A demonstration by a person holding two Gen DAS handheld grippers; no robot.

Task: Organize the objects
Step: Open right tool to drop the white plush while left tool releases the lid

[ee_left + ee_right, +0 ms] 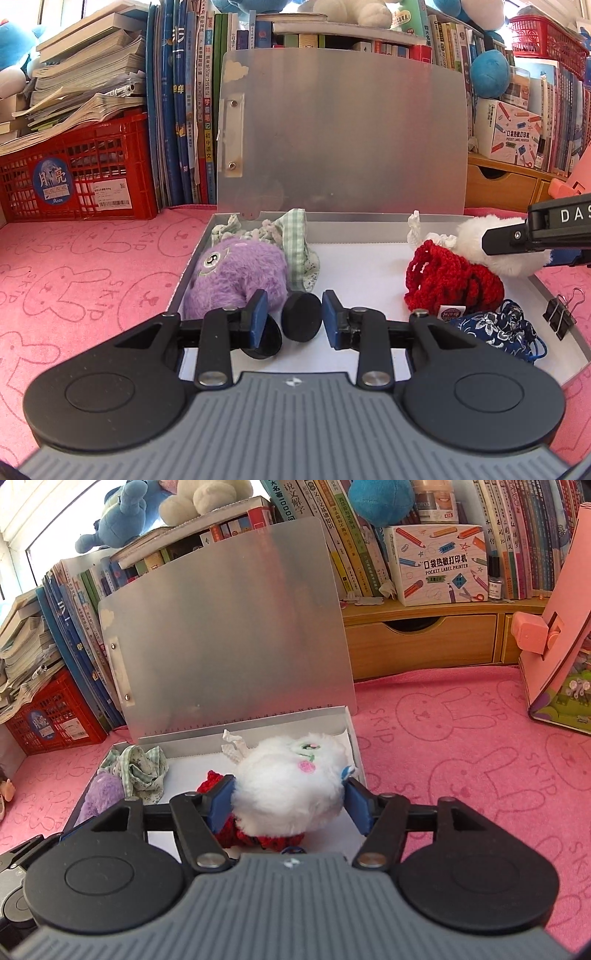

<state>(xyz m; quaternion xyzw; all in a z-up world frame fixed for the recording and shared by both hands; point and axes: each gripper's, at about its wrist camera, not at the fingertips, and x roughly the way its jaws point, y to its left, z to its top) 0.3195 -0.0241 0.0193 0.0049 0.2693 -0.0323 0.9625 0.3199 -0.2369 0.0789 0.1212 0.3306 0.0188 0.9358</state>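
Stowing step: left gripper [295, 318] clamps a black disc [301, 316] above the open box [554, 295], right gripper [289, 802] w/ pads spread beside white plush [291, 786] inside; next, prob. let disc go & withdraw.

White cardboard box printed with coloured pencils [437, 563], upper right of right wrist view: "POCKET LABEL PRINTER".
Pink towel cloth with rabbit outlines [461, 738], right side: "SKIP", repeated.
Black arm of other gripper [557, 221], right edge of left wrist view: "DAS", cut off.
Red plastic lattice crate [79, 166], left: blue sticker, "Moon".
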